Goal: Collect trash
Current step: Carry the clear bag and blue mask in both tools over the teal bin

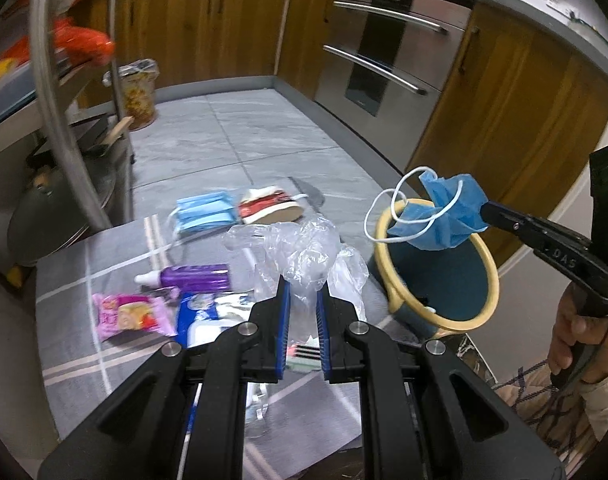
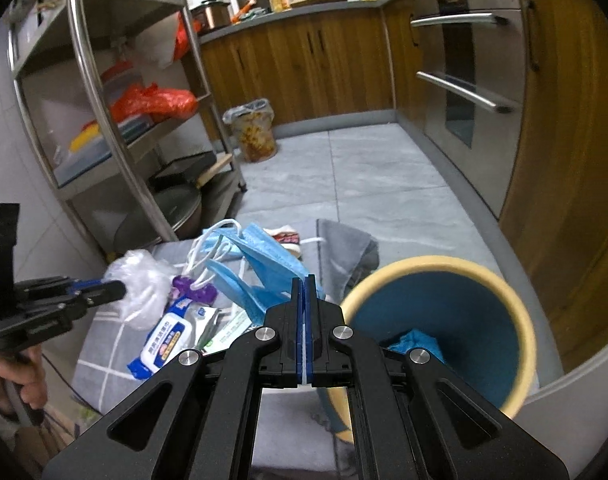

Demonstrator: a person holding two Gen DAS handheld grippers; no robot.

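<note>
Your left gripper (image 1: 304, 292), at lower centre of the left wrist view, is nearly closed, its blue pads pinching a crumpled clear plastic glove (image 1: 299, 248) that billows up above the fingertips. In the right wrist view the same gripper comes in from the left edge with the glove bunched at its tip.

Your right gripper (image 2: 306, 280) is fully closed on a blue face mask (image 2: 263, 268), which trails away to the upper left with its white ear loops hanging loose. From the left wrist view you see that mask dangling at the right of the frame, above the rim of the bin (image 1: 492, 280), a round blue bin with a cream rim. In the right wrist view the bin fills the lower right, and something blue already lies inside it.

The rest of the trash lies on a grey checked cloth (image 1: 71, 280) over a low tabletop in the lower left of the left wrist view: a second blue mask (image 1: 203, 212), a red and white wrapper (image 1: 267, 206), a purple bottle (image 1: 191, 276), a pink packet (image 1: 131, 316) and a blue and white wipes pack (image 1: 199, 312).

Beyond lies a grey tiled floor (image 1: 243, 132), with wooden cabinets (image 1: 191, 28) across the top, a steel oven (image 1: 376, 56) at upper right, and a metal shelf rack (image 2: 103, 80) on the left.
</note>
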